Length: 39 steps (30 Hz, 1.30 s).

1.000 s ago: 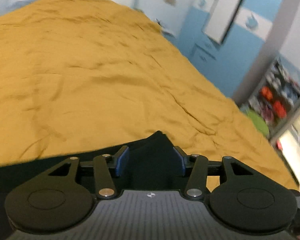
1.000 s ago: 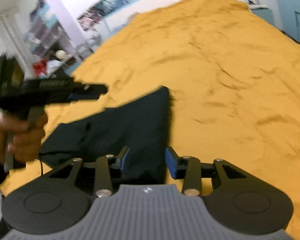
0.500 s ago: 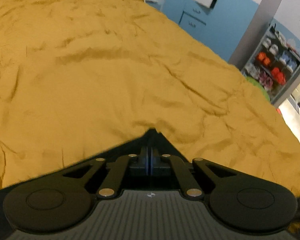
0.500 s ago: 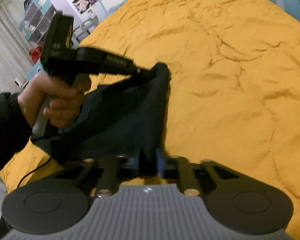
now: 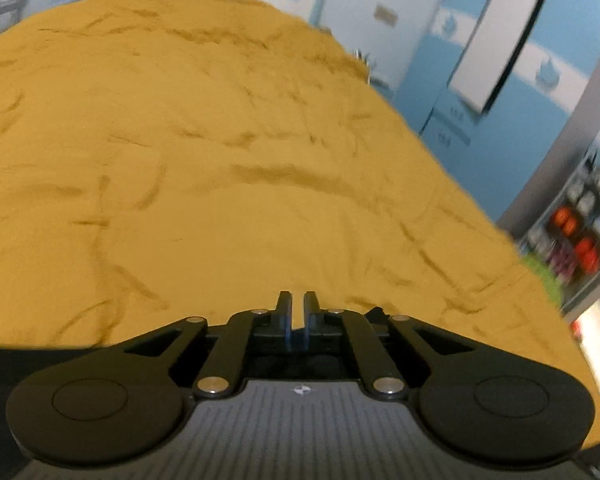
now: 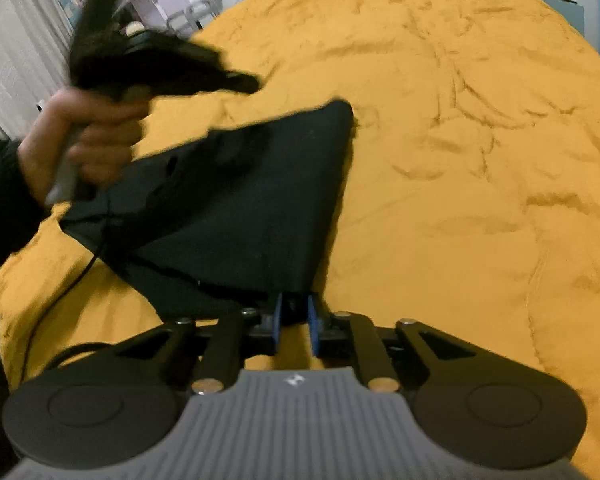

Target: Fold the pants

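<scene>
The pants (image 6: 236,216) lie dark and flat on the yellow bed (image 6: 460,160), doubled into a wedge whose far corner points up the bed; that shape suggests one fold is already laid and the cloth is being set down, not carried.

The near hem sits between the tips of the right gripper (image 6: 294,320), whose jaws have just been opening and now stand slightly spread, bedspread showing in the gap behind the cloth; the pads do not seem to press, which I read as a release.

The left gripper (image 5: 297,316) is all but pressed together after easing open a touch, with only a slit between its jaws and nothing in it; the right wrist view shows it blurred, raised above the pants and clear of them, in the person's hand (image 6: 88,140); probably it is freed to reach for the next edge.
</scene>
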Each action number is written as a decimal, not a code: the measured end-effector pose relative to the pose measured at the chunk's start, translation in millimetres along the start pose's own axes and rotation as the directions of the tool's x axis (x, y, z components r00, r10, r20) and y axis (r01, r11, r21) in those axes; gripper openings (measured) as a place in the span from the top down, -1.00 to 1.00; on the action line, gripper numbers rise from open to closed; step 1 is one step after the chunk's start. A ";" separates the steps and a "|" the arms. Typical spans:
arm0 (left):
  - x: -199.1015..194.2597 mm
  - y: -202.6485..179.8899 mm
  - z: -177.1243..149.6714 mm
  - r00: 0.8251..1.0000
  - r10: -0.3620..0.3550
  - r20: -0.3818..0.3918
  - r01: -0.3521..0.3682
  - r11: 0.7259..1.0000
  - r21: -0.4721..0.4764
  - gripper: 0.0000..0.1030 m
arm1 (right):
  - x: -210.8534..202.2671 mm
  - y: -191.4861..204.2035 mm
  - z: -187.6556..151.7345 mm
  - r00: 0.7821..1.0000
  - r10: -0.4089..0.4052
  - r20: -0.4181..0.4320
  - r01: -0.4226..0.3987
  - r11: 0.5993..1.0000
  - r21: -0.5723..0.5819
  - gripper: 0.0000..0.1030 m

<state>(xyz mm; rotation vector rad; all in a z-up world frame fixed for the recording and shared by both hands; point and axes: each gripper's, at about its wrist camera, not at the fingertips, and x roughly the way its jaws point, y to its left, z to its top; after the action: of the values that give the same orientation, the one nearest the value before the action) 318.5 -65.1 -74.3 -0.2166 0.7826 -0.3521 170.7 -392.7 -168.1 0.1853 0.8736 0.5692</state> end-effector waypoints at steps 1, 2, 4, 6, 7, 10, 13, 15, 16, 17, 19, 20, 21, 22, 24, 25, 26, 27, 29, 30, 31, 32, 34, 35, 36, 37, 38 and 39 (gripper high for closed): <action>-18.1 7.9 -4.2 1.000 -0.010 0.017 0.010 1.000 -0.017 0.81 | -3.5 -0.4 1.0 1.000 0.002 0.018 -0.002 1.000 0.000 0.65; -36.6 17.7 -8.7 1.000 -0.014 0.027 0.015 0.999 -0.039 0.75 | -6.2 -0.4 1.6 1.000 0.003 0.031 -0.003 1.000 0.003 0.62; -71.0 39.0 -22.9 0.999 -0.012 0.043 0.016 0.995 -0.094 0.64 | -10.2 -0.2 3.9 0.998 -0.008 0.056 0.008 1.000 0.011 0.60; -97.3 59.6 -36.8 0.999 -0.004 0.046 0.011 0.990 -0.138 0.58 | -11.5 1.6 6.5 0.997 -0.030 0.076 0.029 0.999 0.015 0.60; -110.3 69.6 -45.3 0.999 0.008 0.049 0.000 0.988 -0.153 0.51 | -13.1 5.0 8.3 0.995 -0.042 0.086 0.041 0.999 0.019 0.60; -144.2 94.9 -70.4 0.997 0.060 0.048 -0.050 0.984 -0.172 0.46 | -17.6 20.2 15.0 0.988 -0.063 0.139 0.062 0.998 0.013 0.56; -168.2 120.5 -89.8 0.995 0.097 0.040 -0.084 0.967 -0.242 0.36 | -13.1 43.6 20.9 0.981 -0.082 0.178 0.086 0.996 -0.012 0.49; -181.3 132.2 -99.5 0.993 0.113 0.046 -0.096 0.955 -0.281 0.31 | -4.1 61.3 23.6 0.981 -0.086 0.173 0.095 0.995 -0.041 0.49; -186.7 137.5 -104.5 0.992 0.117 0.050 -0.097 0.949 -0.299 0.26 | 1.5 71.4 24.3 0.983 -0.086 0.164 0.098 0.993 -0.062 0.49; -189.9 141.1 -108.5 0.992 0.118 0.052 -0.096 0.946 -0.310 0.22 | 5.2 80.3 24.8 0.984 -0.087 0.158 0.100 0.992 -0.078 0.49; -196.4 148.2 -115.8 0.991 0.125 0.057 -0.100 0.940 -0.326 0.10 | 16.6 98.1 26.4 0.986 -0.082 0.144 0.097 0.990 -0.103 0.49; -197.2 151.2 -118.3 0.989 0.137 0.057 -0.111 0.937 -0.331 0.10 | 21.4 105.4 25.6 0.987 -0.078 0.138 0.094 0.989 -0.113 0.49; -199.5 154.6 -120.3 0.987 0.150 0.058 -0.122 0.934 -0.336 0.08 | 26.8 113.4 25.1 0.988 -0.078 0.132 0.094 0.988 -0.121 0.49; -202.7 158.5 -123.2 0.985 0.159 0.060 -0.130 0.931 -0.343 0.03 | 31.7 119.2 24.5 0.989 -0.077 0.123 0.093 0.988 -0.127 0.49; -206.8 168.9 -127.6 0.984 0.163 0.065 -0.129 0.922 -0.365 0.00 | 41.7 132.6 22.8 0.992 -0.075 0.104 0.089 0.986 -0.143 0.49; -209.5 175.6 -129.4 0.984 0.166 0.069 -0.128 0.916 -0.380 -0.03 | 45.8 138.8 21.5 0.992 -0.078 0.100 0.093 0.984 -0.154 0.49; -211.5 180.2 -131.0 0.983 0.171 0.072 -0.130 0.911 -0.392 -0.06 | 49.2 144.3 21.6 0.992 -0.082 0.097 0.098 0.981 -0.168 0.49; -214.0 186.7 -133.2 0.981 0.180 0.076 -0.134 0.902 -0.410 -0.09 | 51.9 151.5 22.2 0.992 -0.085 0.098 0.102 0.978 -0.184 0.48; -218.2 199.1 -139.5 0.978 0.192 0.081 -0.135 0.882 -0.451 -0.12 | 56.4 162.9 25.9 0.991 -0.084 0.103 0.103 0.974 -0.204 0.44; -218.5 205.7 -142.0 0.978 0.191 0.084 -0.129 0.871 -0.474 -0.12 | 59.5 168.9 29.1 0.991 -0.083 0.107 0.104 0.972 -0.213 0.38; -218.4 212.4 -144.8 0.979 0.187 0.086 -0.119 0.856 -0.503 -0.12 | 62.5 175.6 32.1 0.990 -0.082 0.113 0.106 0.969 -0.222 0.30; -218.3 218.4 -147.9 0.979 0.181 0.088 -0.109 0.844 -0.525 -0.12 | 66.4 183.1 35.9 0.989 -0.083 0.121 0.109 0.966 -0.236 0.28; -215.7 226.3 -152.0 0.981 0.172 0.091 -0.092 0.822 -0.562 -0.22 | 74.3 194.3 43.7 0.987 -0.084 0.134 0.117 0.959 -0.259 0.21; -213.7 229.2 -153.7 0.981 0.170 0.089 -0.088 0.813 -0.575 -0.24 | 79.1 200.5 47.4 0.986 -0.086 0.142 0.122 0.955 -0.270 0.20; -210.9 232.6 -156.3 0.982 0.166 0.088 -0.084 0.806 -0.586 -0.25 | 84.8 205.0 51.5 0.986 -0.089 0.143 0.126 0.952 -0.277 0.20; -207.8 235.2 -157.9 0.983 0.162 0.083 -0.081 0.800 -0.595 -0.26 | 90.2 209.9 54.9 0.986 -0.093 0.142 0.130 0.950 -0.285 0.20; -203.9 237.7 -159.7 0.984 0.160 0.076 -0.083 0.794 -0.602 -0.28 | 94.2 214.2 58.0 0.986 -0.092 0.142 0.131 0.948 -0.291 0.20; -200.1 240.3 -161.4 0.985 0.157 0.071 -0.081 0.787 -0.612 -0.28 | 98.6 217.9 61.1 0.986 -0.088 0.144 0.128 0.945 -0.300 0.20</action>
<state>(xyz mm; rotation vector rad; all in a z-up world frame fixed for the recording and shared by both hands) 126.2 223.7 -132.6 -0.7886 0.7681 0.0502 181.3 -152.3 -112.8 -0.1098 0.6544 0.5767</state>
